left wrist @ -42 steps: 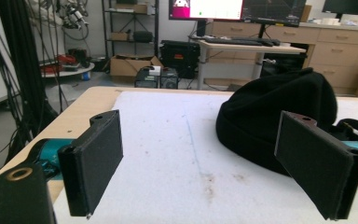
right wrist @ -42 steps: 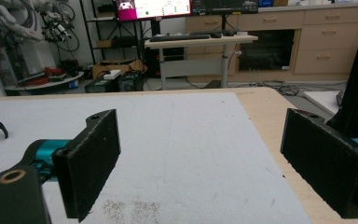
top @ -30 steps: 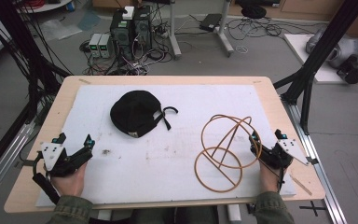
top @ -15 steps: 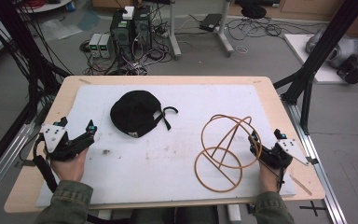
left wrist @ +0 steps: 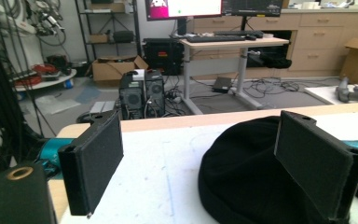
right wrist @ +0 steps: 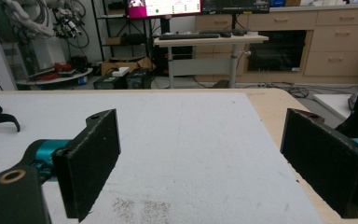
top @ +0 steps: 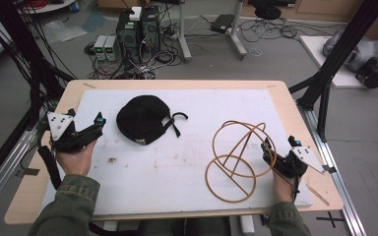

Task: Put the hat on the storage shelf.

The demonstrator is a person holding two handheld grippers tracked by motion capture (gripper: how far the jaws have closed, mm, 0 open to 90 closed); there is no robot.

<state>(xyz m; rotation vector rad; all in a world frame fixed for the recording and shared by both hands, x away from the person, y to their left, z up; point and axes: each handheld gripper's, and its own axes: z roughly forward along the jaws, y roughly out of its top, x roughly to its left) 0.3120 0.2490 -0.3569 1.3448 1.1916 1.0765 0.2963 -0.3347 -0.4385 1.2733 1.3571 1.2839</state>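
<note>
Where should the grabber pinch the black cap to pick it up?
Probably at the edge of the black cap nearest the left gripper, coming in low from the cap's left. The cap lies flat and soft on the white mat, so its rim is thin enough to fit between the open jaws.

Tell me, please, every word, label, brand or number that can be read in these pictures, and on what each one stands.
None can be read.
Monitor behind the desk, left gripper view: pink and white screen content, too blurred to read.
Monitor in the right gripper view: coloured panels, too small to read.
Black cap: a small tag at its rim, too small to read.
Left gripper, right gripper, wire frame: no markings visible.
</note>
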